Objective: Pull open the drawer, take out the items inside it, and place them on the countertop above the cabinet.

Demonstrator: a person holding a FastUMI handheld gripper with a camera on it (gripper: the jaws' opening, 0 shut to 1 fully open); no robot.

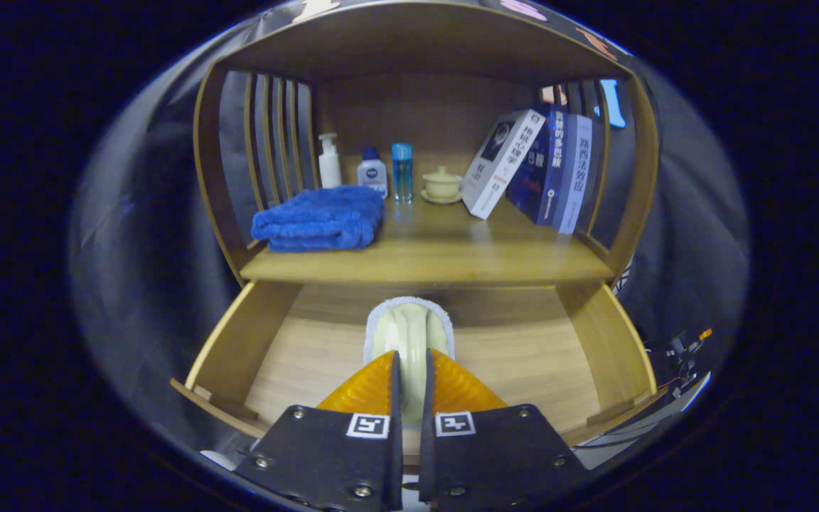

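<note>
The wooden drawer (253, 341) stands pulled open below the cabinet's countertop (438, 259). My gripper (410, 377) is over the drawer, its fingers shut on a pale cream item with a white fuzzy edge (409, 331), perhaps a brush or sponge with a handle. The item sticks out ahead of the fingers, held above the drawer's bare wooden floor (523, 363). Whether it touches the floor I cannot tell.
On the countertop lie a folded blue towel (320, 219), a white pump bottle (329, 161), a small white bottle (372, 173), a blue tube (402, 172), a lidded cup on a saucer (442, 185) and leaning books (537, 171). A curved wooden frame (214, 178) encloses the shelf.
</note>
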